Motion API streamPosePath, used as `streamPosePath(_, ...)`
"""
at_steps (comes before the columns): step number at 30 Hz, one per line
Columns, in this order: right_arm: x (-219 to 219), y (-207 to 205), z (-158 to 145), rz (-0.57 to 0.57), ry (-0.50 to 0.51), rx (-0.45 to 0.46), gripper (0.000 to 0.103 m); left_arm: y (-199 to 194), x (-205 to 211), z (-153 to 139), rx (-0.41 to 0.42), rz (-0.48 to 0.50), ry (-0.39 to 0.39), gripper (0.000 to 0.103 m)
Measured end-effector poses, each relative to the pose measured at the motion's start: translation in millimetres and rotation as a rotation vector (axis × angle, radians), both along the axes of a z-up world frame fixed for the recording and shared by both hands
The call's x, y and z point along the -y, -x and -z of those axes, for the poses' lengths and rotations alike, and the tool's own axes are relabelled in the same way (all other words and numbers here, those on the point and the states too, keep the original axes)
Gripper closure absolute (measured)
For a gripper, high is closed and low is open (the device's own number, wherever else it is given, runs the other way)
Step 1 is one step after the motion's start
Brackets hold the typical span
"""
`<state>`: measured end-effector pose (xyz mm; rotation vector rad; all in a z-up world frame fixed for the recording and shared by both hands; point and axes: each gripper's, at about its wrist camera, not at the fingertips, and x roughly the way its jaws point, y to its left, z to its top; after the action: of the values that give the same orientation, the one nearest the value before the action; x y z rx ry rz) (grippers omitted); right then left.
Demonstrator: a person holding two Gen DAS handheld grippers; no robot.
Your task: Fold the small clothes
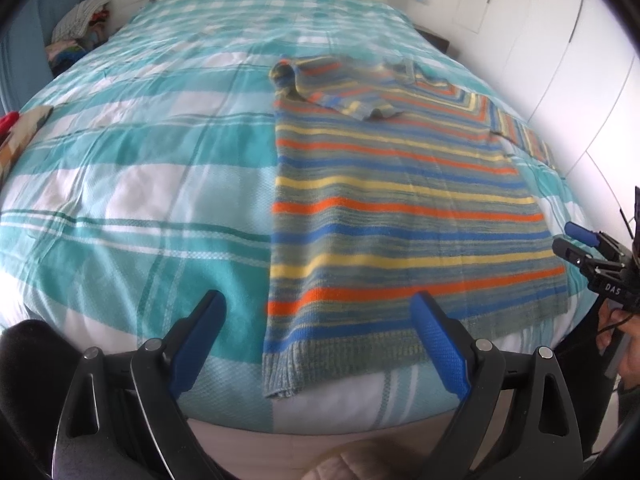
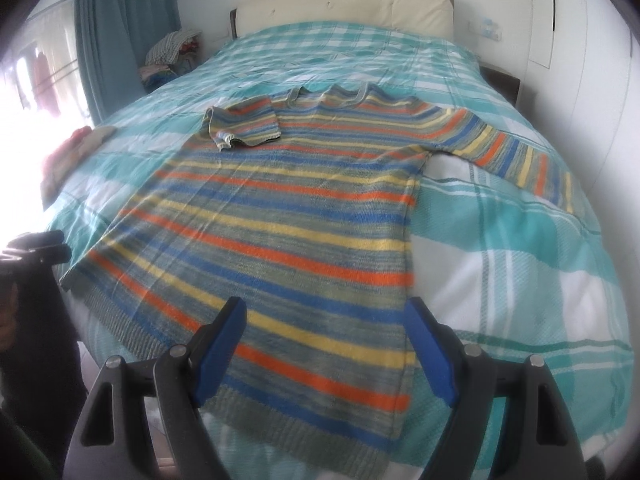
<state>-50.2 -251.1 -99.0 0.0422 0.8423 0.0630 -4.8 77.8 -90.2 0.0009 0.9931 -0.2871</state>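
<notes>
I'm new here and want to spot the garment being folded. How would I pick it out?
Look at the big bed with the teal-and-white checked cover. On its near half lies a knitted sweater striped orange, yellow, blue and grey-green, spread flat with one sleeve folded in over the chest and the other stretched out sideways. Unlike the heaped clothes beside the bed, it lies alone, flat.

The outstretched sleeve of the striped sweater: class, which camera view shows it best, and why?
The right wrist view. There the outstretched sleeve of the striped sweater lies in full length across the checked bedspread. The left wrist view shows that sleeve only foreshortened and blurred near the picture's right edge.
</notes>
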Motion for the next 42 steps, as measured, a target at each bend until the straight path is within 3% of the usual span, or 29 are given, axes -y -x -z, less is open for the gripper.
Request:
streamPosePath(4, 3.5, 0.7, 2.7, 0.01, -0.018, 0.005, 0.023, -1.3, -2.8, -18.5, -0.009, 0.04, 0.006, 0.009)
streamPosePath(10, 10.2, 6.8, -2.3, 0.037, -0.017, 0.045, 0.023, -27.8, -19.4, -109.5, 0.133, 0.11, 0.095, 0.007)
streamPosePath(13, 15.9, 6.6, 1.5, 0.056, -0.047, 0.047, 0.023, -56.0, 7.4, -136.4, 0.17, 0.264, 0.102, 0.003)
streamPosePath(15, 18.5, 5.1, 6.1, 0.068, -0.069, 0.04, 0.023, -78.3, 36.9, -128.6, 0.164, 0.381, 0.05, 0.003)
streamPosePath(17, 19.4, 4.2, 10.1, 0.075, -0.094, 0.034, 0.023, -107.0, 71.8, -101.5, 0.13, 0.468, -0.04, 0.004)
streamPosePath(19, 17.9, 4.8, 11.3, 0.076, -0.105, 0.039, 0.023, -135.6, 104.6, -67.4, 0.085, 0.514, -0.134, 0.007)
streamPosePath(21, 15.5, 6.5, 10.8, 0.074, -0.101, 0.045, 0.023, -157.6, 130.1, -37.7, 0.061, 0.559, -0.194, 0.017)
streamPosePath(25, 15.2, 9.9, 12.5, 0.081, -0.118, 0.043, 0.023, -200.3, 153.2, 4.4, 0.029, 0.549, -0.241, 0.02)
streamPosePath(26, 15.3, 10.0, 13.8, 0.082, -0.125, 0.039, 0.023, -211.6, 156.4, 15.2, 0.011, 0.535, -0.252, 0.024)
streamPosePath(28, 15.4, 10.5, 17.4, 0.086, -0.129, 0.026, 0.023, -232.9, 156.3, 40.2, -0.05, 0.487, -0.27, 0.045)
streamPosePath(30, 15.1, 11.5, 19.9, 0.088, -0.126, 0.019, 0.023, -248.8, 145.2, 50.9, -0.086, 0.417, -0.23, 0.09)
streamPosePath(31, 15.3, 12.3, 20.3, 0.088, -0.127, 0.018, 0.023, -255.0, 132.8, 44.3, -0.09, 0.36, -0.177, 0.099)
streamPosePath(34, 16.4, 17.8, 19.9, 0.096, -0.125, 0.029, 0.023, -266.0, 75.2, 7.0, -0.041, 0.198, 0.022, 0.099)
streamPosePath(37, 19.8, 22.9, 20.8, 0.114, -0.141, 0.043, 0.023, -281.2, -21.3, -20.2, 0.001, -0.06, 0.174, 0.099)
streamPosePath(40, 23.5, 22.9, 24.9, 0.136, -0.17, 0.048, 0.023, -289.5, -115.9, -14.8, -0.022, -0.335, 0.237, 0.1)
streamPosePath(42, 23.3, 20.7, 28.5, 0.147, -0.17, 0.042, 0.023, -285.3, -160.7, -2.0, -0.041, -0.455, 0.232, 0.1)
